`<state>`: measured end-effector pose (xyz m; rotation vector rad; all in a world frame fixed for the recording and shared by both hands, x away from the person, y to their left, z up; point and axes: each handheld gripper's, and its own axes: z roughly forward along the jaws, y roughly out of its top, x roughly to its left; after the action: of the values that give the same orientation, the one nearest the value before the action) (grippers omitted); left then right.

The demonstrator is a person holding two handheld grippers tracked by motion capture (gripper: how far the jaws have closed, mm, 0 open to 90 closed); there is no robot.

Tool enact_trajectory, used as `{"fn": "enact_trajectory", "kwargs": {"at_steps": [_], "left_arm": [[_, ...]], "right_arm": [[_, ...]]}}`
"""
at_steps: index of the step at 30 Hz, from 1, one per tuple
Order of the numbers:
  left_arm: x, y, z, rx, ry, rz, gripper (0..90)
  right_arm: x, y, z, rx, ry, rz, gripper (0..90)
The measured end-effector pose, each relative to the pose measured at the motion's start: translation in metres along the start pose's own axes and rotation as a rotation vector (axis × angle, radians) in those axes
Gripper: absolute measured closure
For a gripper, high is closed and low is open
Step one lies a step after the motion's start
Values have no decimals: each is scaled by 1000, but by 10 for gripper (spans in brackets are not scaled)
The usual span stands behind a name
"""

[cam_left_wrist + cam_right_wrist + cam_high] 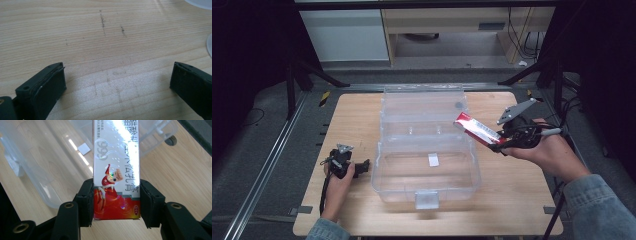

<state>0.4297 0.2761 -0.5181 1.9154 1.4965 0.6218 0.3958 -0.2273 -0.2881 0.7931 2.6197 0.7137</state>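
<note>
Red-and-white carton (116, 170) pinched in right gripper (116, 202), top cut off; left gripper (117, 82) spread.

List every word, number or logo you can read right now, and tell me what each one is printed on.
"999": in pale digits on the red and white cardboard box held in the right gripper.
Large Chinese characters along the same box: washed out by glare, not readable.
Small round logo at the box's red end: too small.
White sticker in the clear plastic bin: no legible text.
</note>
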Motion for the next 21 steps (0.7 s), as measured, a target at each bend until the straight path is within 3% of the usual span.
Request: {"fn": "enact_trajectory", "kwargs": {"at_steps": [4, 11, 21], "left_arm": [[0, -1, 0, 0, -4, 3, 0], [0, -1, -1, 1, -9, 8, 0], [-1, -2, -2, 2, -10, 13, 0]], "right_arm": [[2, 11, 6, -16, -14, -5, 519], [14, 32, 10, -61, 33, -50, 519], [38, 55, 32, -23, 109, -141, 518]]}}
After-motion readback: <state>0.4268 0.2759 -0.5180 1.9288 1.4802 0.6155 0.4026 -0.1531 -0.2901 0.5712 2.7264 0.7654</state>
